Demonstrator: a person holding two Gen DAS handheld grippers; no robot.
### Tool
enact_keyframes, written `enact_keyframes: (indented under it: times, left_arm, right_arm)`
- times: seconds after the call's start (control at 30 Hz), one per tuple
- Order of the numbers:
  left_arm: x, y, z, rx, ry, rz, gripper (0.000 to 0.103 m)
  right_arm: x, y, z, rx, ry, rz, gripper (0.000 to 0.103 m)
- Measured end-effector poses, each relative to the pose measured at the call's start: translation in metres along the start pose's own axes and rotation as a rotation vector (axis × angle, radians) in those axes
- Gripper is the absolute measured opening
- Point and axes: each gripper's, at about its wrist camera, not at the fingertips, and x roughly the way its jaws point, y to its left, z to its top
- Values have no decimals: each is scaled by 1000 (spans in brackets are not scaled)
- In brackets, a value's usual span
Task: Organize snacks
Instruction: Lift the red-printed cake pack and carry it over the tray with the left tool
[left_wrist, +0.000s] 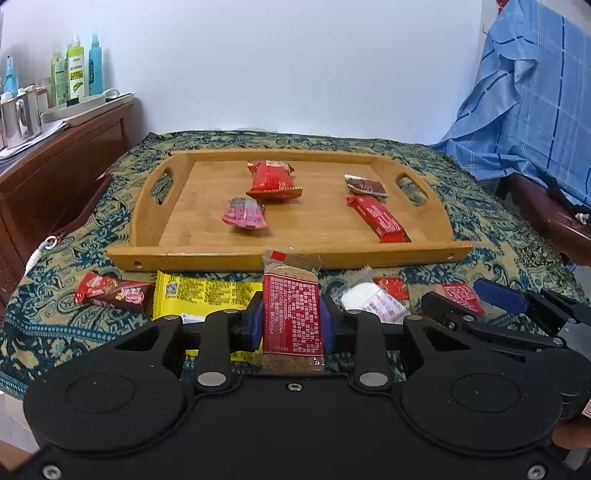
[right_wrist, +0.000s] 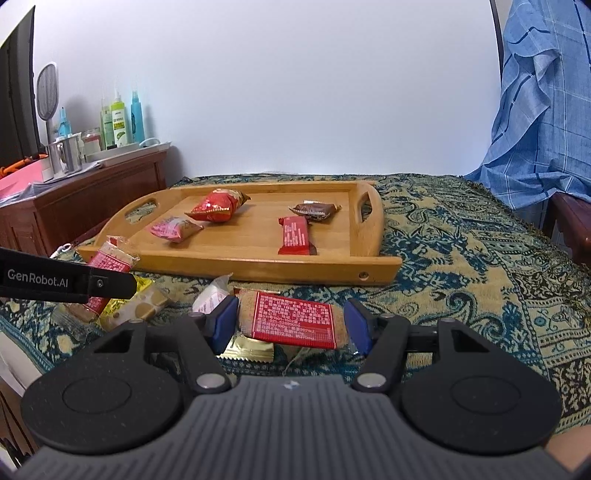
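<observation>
My left gripper (left_wrist: 291, 317) clamps a red snack bar (left_wrist: 291, 314); my right gripper (right_wrist: 291, 325) straddles another red bar (right_wrist: 293, 323), jaws apart, near the tray (right_wrist: 258, 266).

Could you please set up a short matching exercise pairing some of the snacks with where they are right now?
Things:
1. red puffy bag
2. long red bar
3. yellow packet
4. red-label biscuit packet

Places:
A. on the cloth in front of the wooden tray
B. gripped in the left tool
C. right part of the tray
D. middle of the tray

Pairs: 1-D, 2-C, 3-A, 4-B
</observation>
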Motion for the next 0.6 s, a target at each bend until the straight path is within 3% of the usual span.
enact_keyframes:
  times: [0.6]
  left_arm:
    - [-1,11,24,-11,-49,9,28]
  right_arm:
    - [6,6,27,-24,-54,2,65]
